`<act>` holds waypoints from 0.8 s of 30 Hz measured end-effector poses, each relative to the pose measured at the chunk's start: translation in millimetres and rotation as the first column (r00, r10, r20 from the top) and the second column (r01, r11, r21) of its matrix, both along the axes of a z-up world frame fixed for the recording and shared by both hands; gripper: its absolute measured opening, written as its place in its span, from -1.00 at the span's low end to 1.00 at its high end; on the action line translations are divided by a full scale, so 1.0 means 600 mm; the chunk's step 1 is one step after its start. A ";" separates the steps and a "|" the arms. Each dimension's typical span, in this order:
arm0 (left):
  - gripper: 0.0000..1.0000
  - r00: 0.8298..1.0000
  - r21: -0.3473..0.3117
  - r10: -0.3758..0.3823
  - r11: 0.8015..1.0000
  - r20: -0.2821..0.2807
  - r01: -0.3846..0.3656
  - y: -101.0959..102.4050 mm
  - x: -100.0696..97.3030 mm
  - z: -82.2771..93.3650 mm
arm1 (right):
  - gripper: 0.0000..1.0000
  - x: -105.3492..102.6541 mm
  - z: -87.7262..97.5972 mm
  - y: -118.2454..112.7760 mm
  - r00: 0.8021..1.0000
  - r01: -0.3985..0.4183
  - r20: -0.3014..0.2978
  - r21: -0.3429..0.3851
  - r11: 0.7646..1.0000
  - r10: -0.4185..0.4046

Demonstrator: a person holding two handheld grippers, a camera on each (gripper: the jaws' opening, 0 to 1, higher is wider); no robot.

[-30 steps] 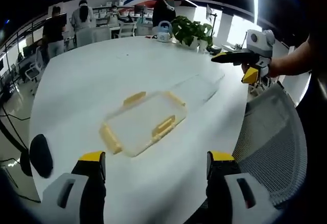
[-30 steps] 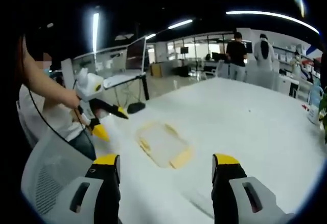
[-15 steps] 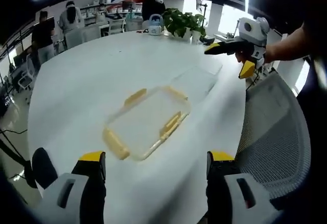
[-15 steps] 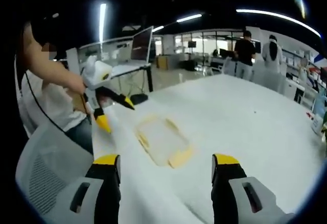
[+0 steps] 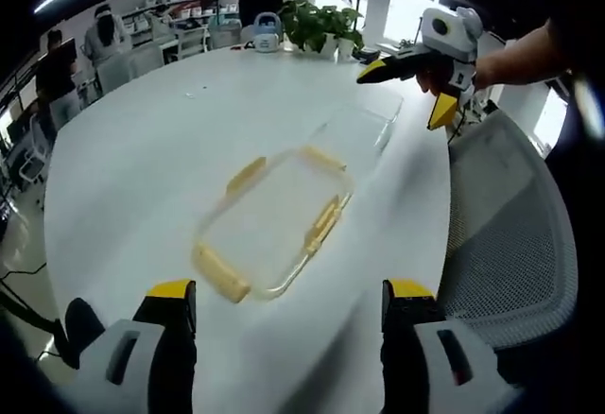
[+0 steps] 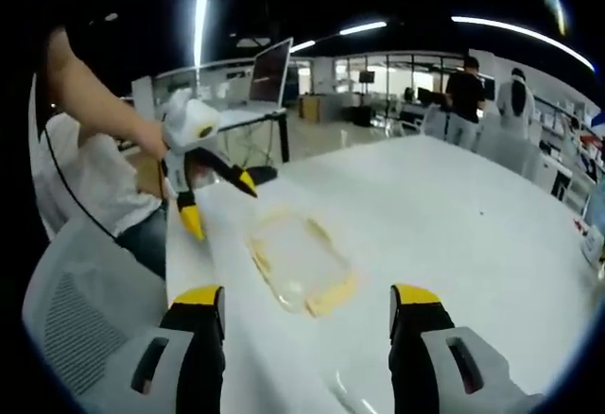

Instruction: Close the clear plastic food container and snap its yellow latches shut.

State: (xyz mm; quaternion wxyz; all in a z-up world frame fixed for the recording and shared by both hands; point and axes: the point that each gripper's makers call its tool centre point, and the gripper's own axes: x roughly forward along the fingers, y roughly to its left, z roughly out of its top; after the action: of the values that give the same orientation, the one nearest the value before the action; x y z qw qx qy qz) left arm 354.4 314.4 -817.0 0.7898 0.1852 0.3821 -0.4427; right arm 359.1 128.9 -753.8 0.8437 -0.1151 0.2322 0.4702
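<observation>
A clear plastic lid with yellow latches [image 5: 274, 220] lies flat on the white table [image 5: 142, 149]. Just beyond it sits the clear container base [image 5: 364, 130], apart from the lid. My left gripper [image 5: 288, 296] hangs open above the table's near edge, short of the lid, holding nothing. The right gripper [image 5: 406, 88] hovers open past the base, held by a hand. In the right gripper view, the lid [image 6: 298, 263] lies ahead of my open right gripper [image 6: 307, 299]. The left gripper [image 6: 219, 206] floats open beyond the lid's far left corner.
A grey mesh chair [image 5: 506, 234] stands by the table edge on the right. A potted plant [image 5: 317, 25] and a small kettle [image 5: 266, 28] sit at the table's far side. People stand in the background [image 6: 468, 88]. A laptop [image 6: 269, 72] rests on another desk.
Both cameras have drifted closer to the table, so the lid and base look larger. Each gripper appears nearer in the other's view. Lid and base have not moved.
</observation>
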 end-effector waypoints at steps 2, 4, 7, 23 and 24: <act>0.61 1.000 0.010 -0.013 1.000 0.000 0.013 0.004 0.004 -0.001 | 0.41 0.003 -0.003 0.002 1.000 -0.007 -0.006 -0.007 1.000 0.007; 0.61 1.000 0.017 -0.022 1.000 -0.003 0.022 0.006 0.007 -0.003 | 0.41 0.005 -0.004 0.006 1.000 -0.014 -0.007 -0.014 1.000 0.014; 0.60 1.000 0.030 -0.029 0.999 -0.007 0.029 0.012 0.013 -0.006 | 0.41 0.006 -0.009 0.008 1.000 -0.025 -0.013 -0.024 0.999 0.025; 0.58 0.993 0.083 -0.113 0.990 -0.022 0.115 0.019 0.024 -0.021 | 0.37 0.020 -0.026 0.022 0.997 -0.074 -0.043 -0.058 0.996 0.071; 0.58 0.993 0.088 -0.118 0.989 -0.022 0.119 0.020 0.025 -0.022 | 0.37 0.020 -0.027 0.022 0.996 -0.077 -0.044 -0.063 0.995 0.074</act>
State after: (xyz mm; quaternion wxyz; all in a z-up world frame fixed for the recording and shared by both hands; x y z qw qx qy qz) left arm 369.3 326.4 -830.1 0.7498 0.2390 0.3963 -0.4729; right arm 371.1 142.2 -769.8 0.8162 -0.1414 0.2603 0.4961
